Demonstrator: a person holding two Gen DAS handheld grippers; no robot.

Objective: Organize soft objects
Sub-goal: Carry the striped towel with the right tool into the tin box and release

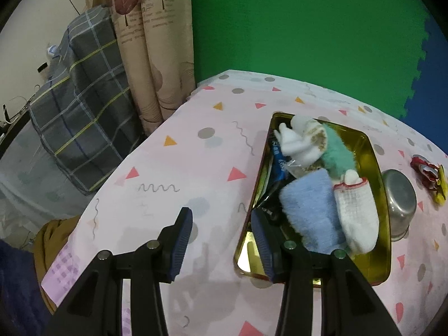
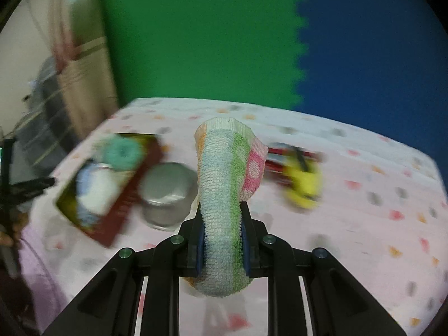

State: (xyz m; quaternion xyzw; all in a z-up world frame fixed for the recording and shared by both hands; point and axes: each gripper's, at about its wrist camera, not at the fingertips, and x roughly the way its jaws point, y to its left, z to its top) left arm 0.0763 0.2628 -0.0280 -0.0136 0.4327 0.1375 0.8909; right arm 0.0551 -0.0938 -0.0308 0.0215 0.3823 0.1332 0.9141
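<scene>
The right tongs [image 2: 221, 240] grip a rolled striped towel [image 2: 224, 196], clamped on both sides. Its long axis runs straight ahead along the fingers, the far end rising and flopping open above the pink-patterned worktop [image 2: 350, 224]. The left tongs [image 1: 221, 240] stand wide apart and hold nothing, hovering low over the near left corner of the gold tin [image 1: 375, 165], one finger over its rim. Only the left view shows the tin's contents sharply: a blue cloth [image 1: 308, 212], a white sock [image 1: 355, 215], a teal fuzzy piece [image 1: 336, 156]. The right view is blurred; it shows a steel bowl [image 2: 168, 193] just beside the tin and a yellow toy [image 2: 302, 182] farther right.
</scene>
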